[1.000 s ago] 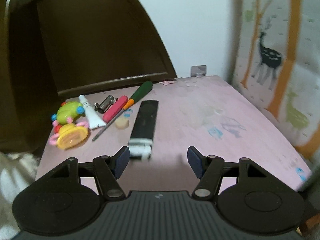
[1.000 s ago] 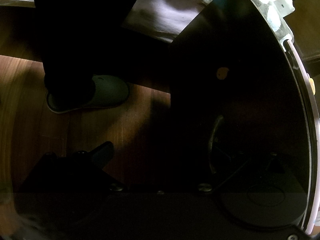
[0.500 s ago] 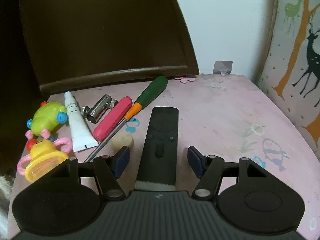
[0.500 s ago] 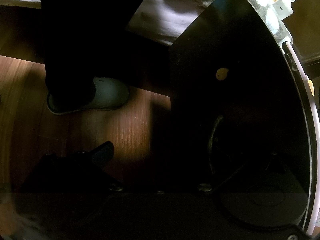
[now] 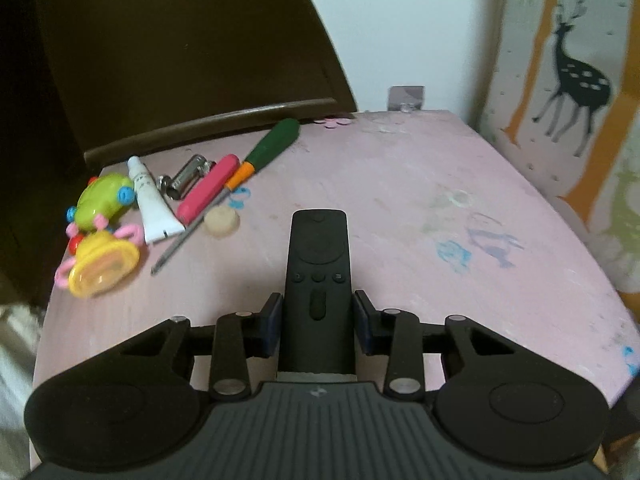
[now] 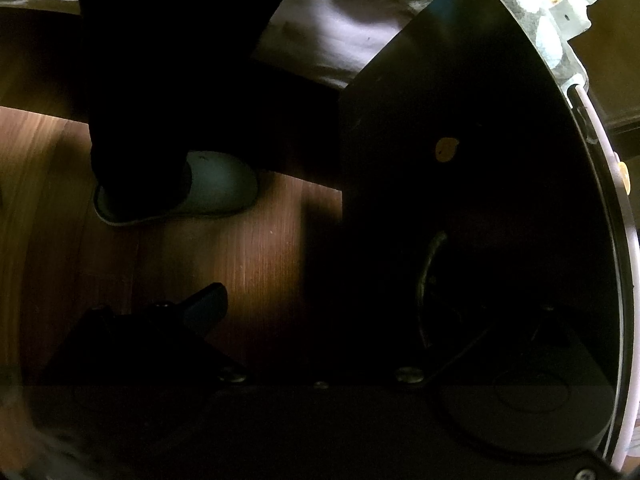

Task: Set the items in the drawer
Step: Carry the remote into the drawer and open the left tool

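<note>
Since half a second ago the left gripper (image 5: 318, 322) has clamped the remote (image 5: 318, 280), so lifting toward the drawer comes next; right gripper's (image 6: 320, 320) state is unclear.

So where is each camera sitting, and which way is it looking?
Left wrist: rides the left gripper, looking forward over the pink table; its fingers pinch the black remote.
Right wrist: rides the right gripper, aimed down at the wooden floor; one finger and a slippered foot show.
Shared: nothing recognisable.
</note>
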